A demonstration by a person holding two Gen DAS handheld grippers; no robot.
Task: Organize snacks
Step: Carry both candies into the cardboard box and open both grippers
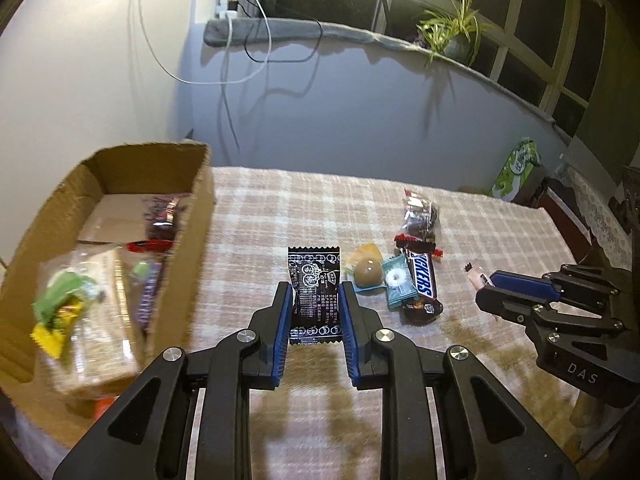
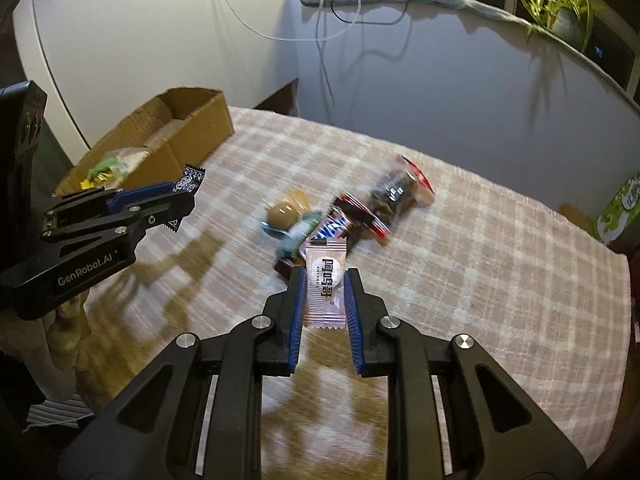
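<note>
My left gripper (image 1: 315, 292) is shut on a black snack packet (image 1: 315, 296) and holds it above the checked tablecloth, just right of the cardboard box (image 1: 196, 216). The box holds several snacks. My right gripper (image 2: 325, 278) is shut on a pink snack packet (image 2: 325, 280), held above the cloth near the snack pile. The pile holds a Snickers bar (image 1: 423, 284), a teal candy packet (image 1: 398, 282), a brown jelly cup (image 1: 368, 272) and a clear bag of dark snacks (image 1: 420, 216). The right gripper also shows in the left wrist view (image 1: 486, 286), the left gripper in the right wrist view (image 2: 182, 196).
The table is covered by a pink checked cloth (image 1: 300, 208) and stands against a wall. A green tissue box (image 1: 516, 172) sits at the far right corner. A potted plant (image 1: 456, 36) and cables are on the window ledge above.
</note>
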